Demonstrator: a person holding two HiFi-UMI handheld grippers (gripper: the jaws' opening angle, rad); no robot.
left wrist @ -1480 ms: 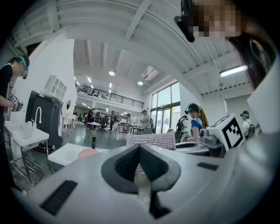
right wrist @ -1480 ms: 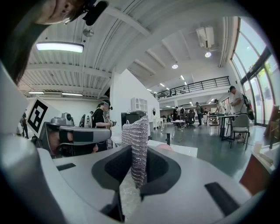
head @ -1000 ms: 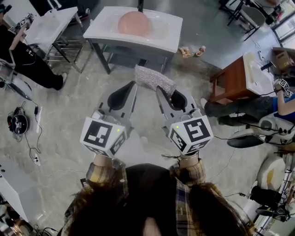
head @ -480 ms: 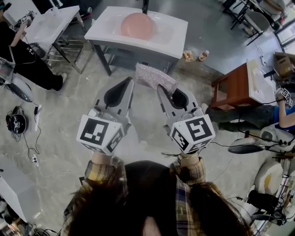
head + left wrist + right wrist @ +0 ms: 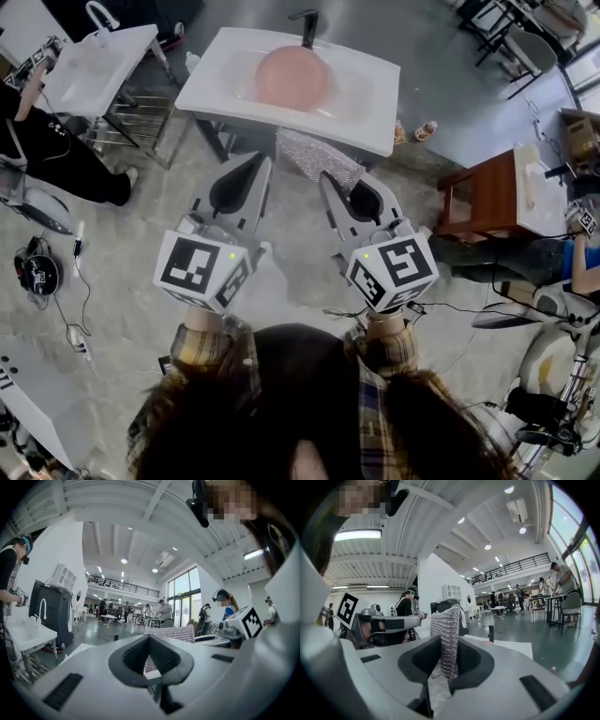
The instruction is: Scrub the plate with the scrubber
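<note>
Gripping the scrubber [image 5: 317, 157] by one edge, the right gripper [image 5: 445, 670] is clenched on the silvery mesh. Most of the pad stands free beyond the jaw tips, at the centre of the head view. The left gripper [image 5: 253, 167], just to the left of it, is closed on nothing. The pink plate [image 5: 292, 77] lies in the basin of the white sink [image 5: 370, 112] at the upper centre of the frame, apart from both grippers and not yet touched.

The likeliest trouble is the grip itself. Only a narrow strip of the mesh is pinched, so pressing and rubbing on the plate could drag the pad out of the jaws, or fold it so that bare jaw scrapes the plate.

The sink's front rim sits between the scrubber and the plate. A low approach could catch the loose mesh on that edge.

Nothing is steadying the plate. It looks to rest loose in the basin, so a sideways scrub stroke may push or tip it rather than clean it, unless the empty left gripper braces it.

The dark faucet [image 5: 306, 22] stands at the plate's far edge, near the top of the frame. A long stroke could knock a gripper against it
</note>
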